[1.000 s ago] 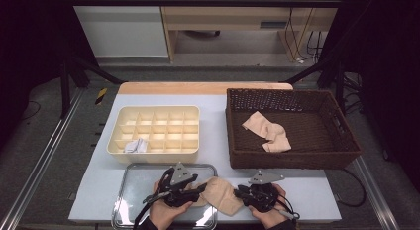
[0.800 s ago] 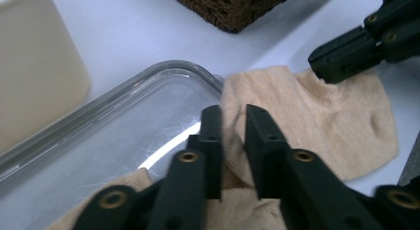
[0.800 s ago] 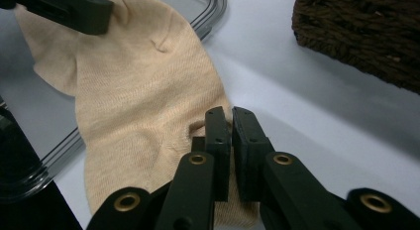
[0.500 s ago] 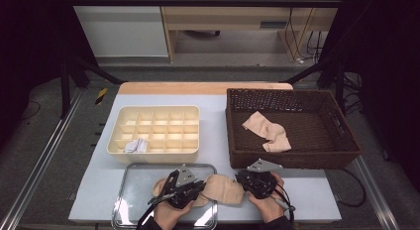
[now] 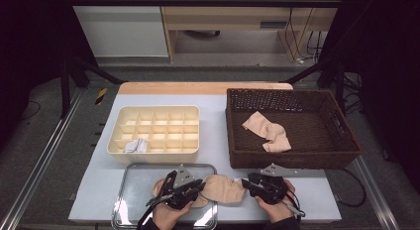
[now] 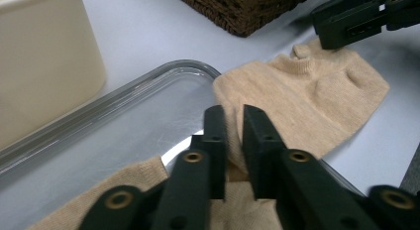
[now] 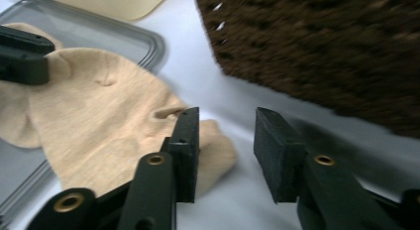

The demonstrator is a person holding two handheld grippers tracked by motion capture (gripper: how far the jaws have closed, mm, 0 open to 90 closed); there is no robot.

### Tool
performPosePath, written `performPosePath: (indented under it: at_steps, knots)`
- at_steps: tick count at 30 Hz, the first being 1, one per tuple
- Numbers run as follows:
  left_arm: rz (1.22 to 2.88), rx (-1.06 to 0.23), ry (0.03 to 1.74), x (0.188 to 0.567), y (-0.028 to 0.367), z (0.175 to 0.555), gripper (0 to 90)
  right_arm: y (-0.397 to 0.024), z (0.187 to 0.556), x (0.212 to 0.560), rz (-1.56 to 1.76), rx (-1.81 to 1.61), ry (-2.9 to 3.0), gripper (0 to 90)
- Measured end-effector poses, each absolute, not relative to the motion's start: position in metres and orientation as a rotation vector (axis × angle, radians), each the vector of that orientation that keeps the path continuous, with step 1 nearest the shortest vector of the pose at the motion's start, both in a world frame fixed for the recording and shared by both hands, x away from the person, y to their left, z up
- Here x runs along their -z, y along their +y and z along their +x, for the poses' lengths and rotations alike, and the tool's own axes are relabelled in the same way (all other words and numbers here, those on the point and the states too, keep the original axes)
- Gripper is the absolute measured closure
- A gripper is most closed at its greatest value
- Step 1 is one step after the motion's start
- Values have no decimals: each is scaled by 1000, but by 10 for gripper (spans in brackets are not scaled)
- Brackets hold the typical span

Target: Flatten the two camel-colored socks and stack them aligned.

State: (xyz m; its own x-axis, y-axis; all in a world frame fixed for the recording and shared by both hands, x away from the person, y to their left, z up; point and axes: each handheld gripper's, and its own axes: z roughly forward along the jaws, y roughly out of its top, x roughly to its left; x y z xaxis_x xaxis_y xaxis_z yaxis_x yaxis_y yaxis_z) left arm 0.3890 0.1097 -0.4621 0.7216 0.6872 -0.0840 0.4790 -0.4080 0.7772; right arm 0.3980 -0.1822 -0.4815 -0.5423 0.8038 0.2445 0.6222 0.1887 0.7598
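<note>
I hold both hands low at the near edge. My left gripper (image 6: 233, 141) pinches the beige knitted sock (image 5: 223, 188), draped over the metal tray's rim (image 5: 148, 166). My right gripper (image 7: 225, 141) fingers, just opening, stand spread beside its end.

In the high view the left gripper (image 5: 190, 188) covers part of the beige sock (image 5: 223, 188), so the sock's near end on the metal tray (image 5: 133, 190) is hidden; the person's forearms are cut off by the bottom edge; the small white thing (image 5: 134, 145) in a front compartment of the cream divided box (image 5: 153, 131) is too small to identify; the rear of the room falls into darkness at both sides. In the left gripper view the sock (image 6: 307, 101) disappears behind the jaws and runs off the bottom edge; the wicker basket (image 6: 242, 9) is cut by the top edge. In the right gripper view the basket (image 7: 322, 46) is blurred.
</note>
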Motion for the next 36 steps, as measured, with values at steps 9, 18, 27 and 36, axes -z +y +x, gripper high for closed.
performPosePath:
  at_steps: [9,18,27,36]
  knots:
    - [2066,-312,863,456,115,383,881,-172,401,465,1297,-1253,2276,860]
    - [2065,-294,905,460,117,383,759,-166,405,472,1284,-1185,2252,700]
    - [2084,-363,891,462,112,388,747,-178,396,483,1363,-1166,2266,707]
    - [2073,-322,892,458,114,388,870,-178,395,476,1373,-1188,2295,887]
